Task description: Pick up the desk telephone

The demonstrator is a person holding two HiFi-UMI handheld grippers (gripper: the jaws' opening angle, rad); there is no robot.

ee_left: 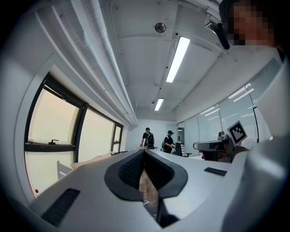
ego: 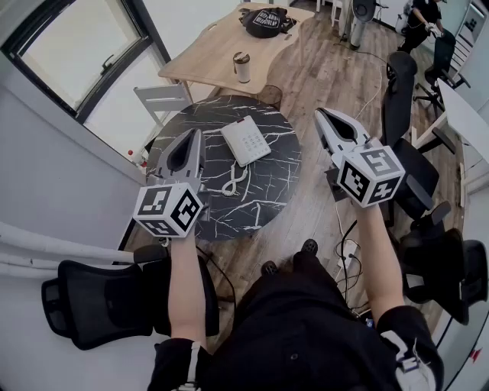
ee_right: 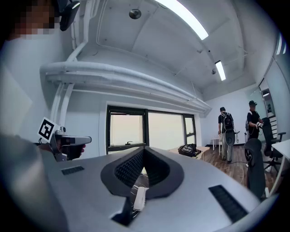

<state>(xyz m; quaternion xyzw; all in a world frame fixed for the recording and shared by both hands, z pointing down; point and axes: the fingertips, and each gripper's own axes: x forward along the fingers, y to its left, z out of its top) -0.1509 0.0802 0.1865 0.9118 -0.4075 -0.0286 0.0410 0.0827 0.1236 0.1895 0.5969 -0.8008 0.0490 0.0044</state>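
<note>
The white desk telephone (ego: 246,140) lies flat on the round black marble table (ego: 267,191), its coiled cord (ego: 233,181) trailing toward me. My left gripper (ego: 195,136) hovers over the table's left side, just left of the phone, shut and empty. My right gripper (ego: 321,113) hangs off the table's right edge, also shut with nothing between its pads. Both point level and away from me. In the right gripper view, a white sliver of the telephone (ee_right: 139,198) shows below the closed jaws, and the left gripper (ee_right: 68,142) shows at the left.
Behind the marble table stands a wooden table (ego: 206,53) with a cup (ego: 241,67) and a black bag (ego: 266,21). A white chair (ego: 163,98) is at the back left. Black office chairs (ego: 99,302) (ego: 403,99) flank me. Cables (ego: 345,256) lie on the floor.
</note>
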